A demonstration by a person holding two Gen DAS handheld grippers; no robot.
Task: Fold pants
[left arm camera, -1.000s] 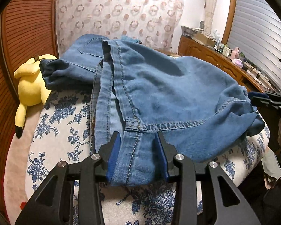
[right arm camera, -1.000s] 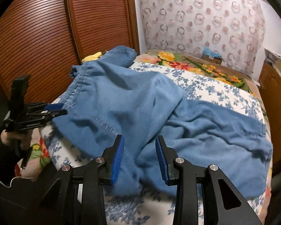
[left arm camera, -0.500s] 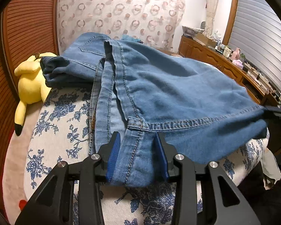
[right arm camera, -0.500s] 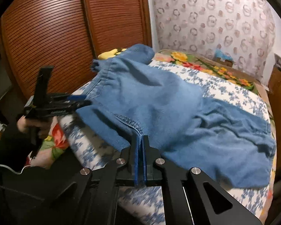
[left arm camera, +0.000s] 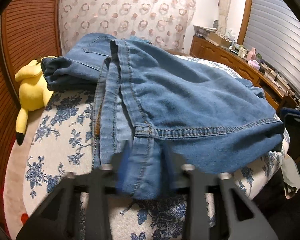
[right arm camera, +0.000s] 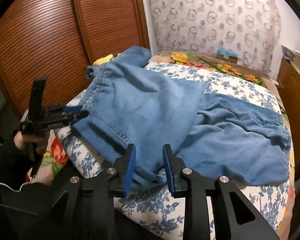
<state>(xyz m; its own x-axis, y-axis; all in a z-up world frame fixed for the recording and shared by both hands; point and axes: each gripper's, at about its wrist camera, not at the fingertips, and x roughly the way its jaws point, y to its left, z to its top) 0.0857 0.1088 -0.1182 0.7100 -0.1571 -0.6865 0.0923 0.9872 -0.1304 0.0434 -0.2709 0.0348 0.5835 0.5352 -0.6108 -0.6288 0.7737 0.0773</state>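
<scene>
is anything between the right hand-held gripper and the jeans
Nothing visible. The right hand-held gripper has just been opening, and the jeans edge already lies between its blue pads on the floral bedspread.

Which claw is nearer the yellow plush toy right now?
Left. The left claw sits at the jeans' near edge on the yellow plush toy's side; the right claw is at the jeans' opposite corner, farther from it.

Louvred wooden doors on one side — patterned curtain behind, cluttered sideboard opposite.
</scene>
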